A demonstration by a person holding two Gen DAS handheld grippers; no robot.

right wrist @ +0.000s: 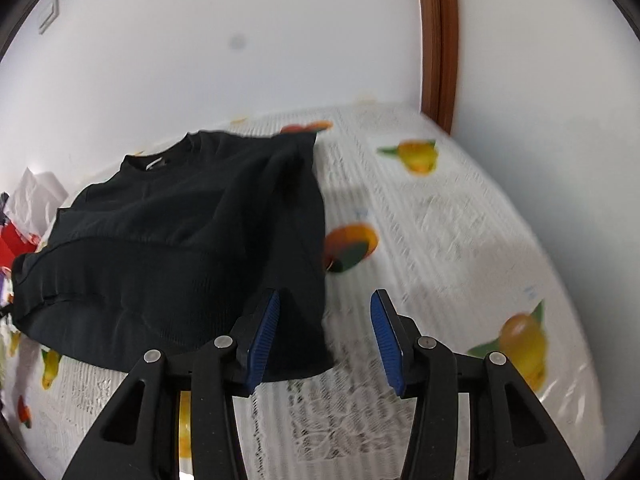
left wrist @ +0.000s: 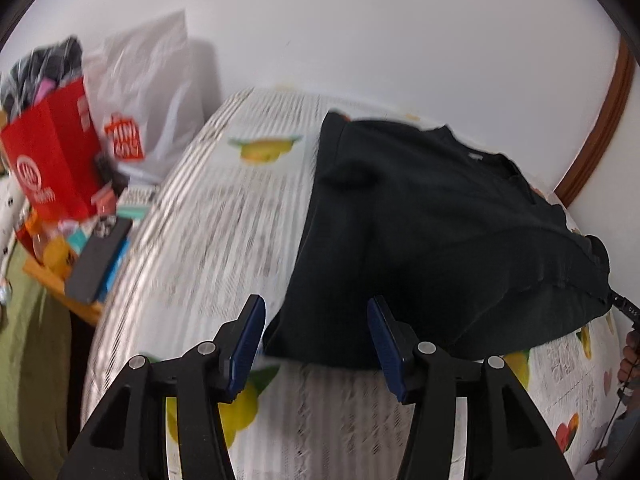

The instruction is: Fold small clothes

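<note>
Blue-padded left gripper [left wrist: 316, 338] and right gripper [right wrist: 325, 334]: both released, jaws apart, nothing clamped. Black shirt [left wrist: 432, 232] lies flat on the fruit-print bedcover [right wrist: 440, 216], collar toward the wall at frame top, hem nearest the grippers.

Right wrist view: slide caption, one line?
Open right gripper above the near corner of a folded black top on a fruit-print bedcover.

A home bedroom: fruit-print bedspread [right wrist: 440, 240], shopping bags [left wrist: 52, 160] beside it
</note>
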